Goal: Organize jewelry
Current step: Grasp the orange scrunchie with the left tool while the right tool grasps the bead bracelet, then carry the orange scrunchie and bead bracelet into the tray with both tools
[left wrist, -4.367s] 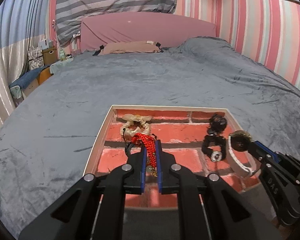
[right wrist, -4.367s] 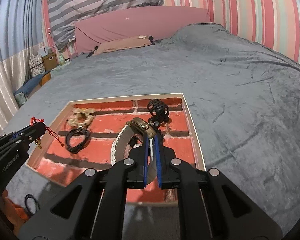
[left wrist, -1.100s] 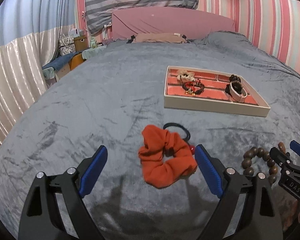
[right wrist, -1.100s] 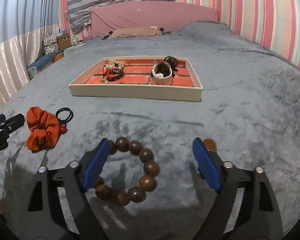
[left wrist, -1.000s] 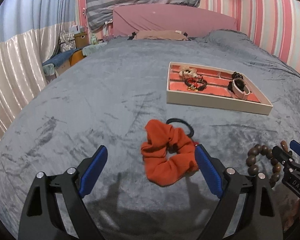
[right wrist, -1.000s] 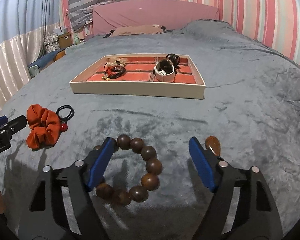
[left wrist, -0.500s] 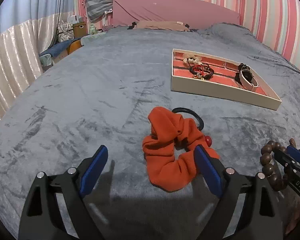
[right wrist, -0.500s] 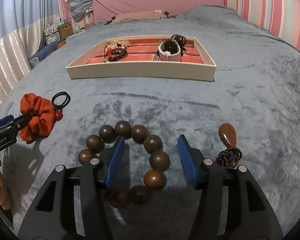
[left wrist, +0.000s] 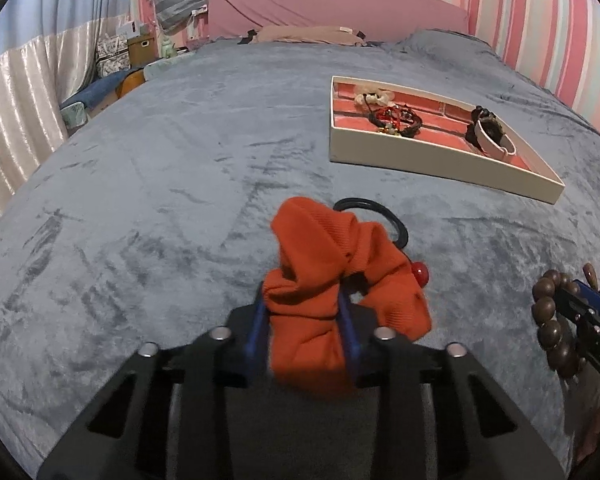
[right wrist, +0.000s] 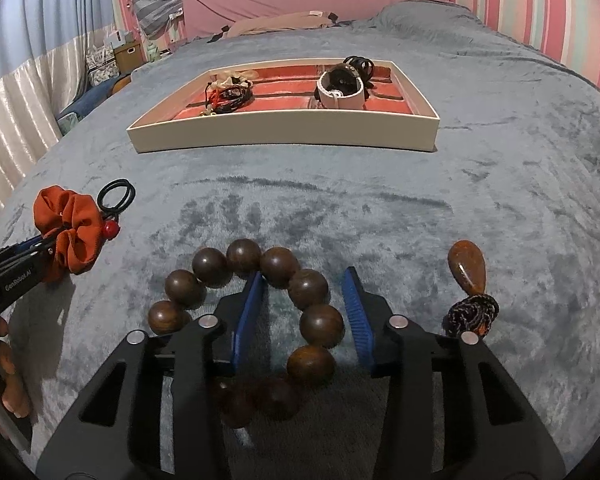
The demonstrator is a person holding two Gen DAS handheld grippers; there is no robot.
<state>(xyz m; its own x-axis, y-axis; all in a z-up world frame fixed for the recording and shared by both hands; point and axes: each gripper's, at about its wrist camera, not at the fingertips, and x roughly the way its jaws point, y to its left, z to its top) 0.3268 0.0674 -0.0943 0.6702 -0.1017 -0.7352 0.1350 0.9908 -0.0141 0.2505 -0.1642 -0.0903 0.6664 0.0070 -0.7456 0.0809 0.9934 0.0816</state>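
orange scrunchie (left wrist: 324, 292) is being pinched by the left gripper (left wrist: 302, 328) for lifting; lower centre, the right gripper (right wrist: 306, 312) is straddling the wooden bead bracelet (right wrist: 260, 320), partly open.

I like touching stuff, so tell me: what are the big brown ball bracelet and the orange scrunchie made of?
The bead bracelet looks like dark polished wood: smooth round balls, each with a soft shine, though glossy resin could look the same. The orange scrunchie looks like soft ribbed fabric: it bunches into folds, has no shine, and squashes between the left gripper jaws.
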